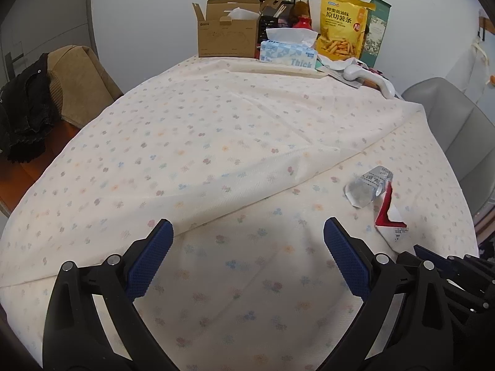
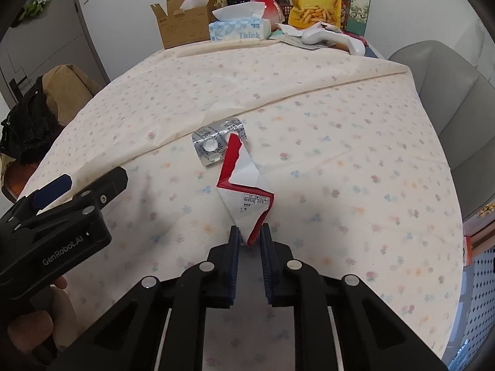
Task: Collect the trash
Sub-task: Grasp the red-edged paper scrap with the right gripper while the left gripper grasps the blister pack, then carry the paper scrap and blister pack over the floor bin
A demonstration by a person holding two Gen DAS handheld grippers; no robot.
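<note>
A torn red and white paper wrapper (image 2: 244,185) lies on the flowered tablecloth (image 2: 340,142). My right gripper (image 2: 250,238) is shut on the wrapper's near corner. A silver pill blister pack (image 2: 213,145) lies just beyond it, its near edge under the wrapper's far end. In the left wrist view the wrapper (image 1: 390,221) and the blister pack (image 1: 368,185) sit to the right. My left gripper (image 1: 247,232) is open and empty above the cloth, left of them. It also shows in the right wrist view (image 2: 55,191) at the left.
At the table's far end stand a cardboard box (image 1: 229,27), a tissue box (image 1: 289,51), a yellow snack bag (image 1: 343,24) and a white handheld device (image 1: 368,77). A grey chair (image 1: 458,130) is on the right, a brown chair with dark clothing (image 1: 27,108) on the left.
</note>
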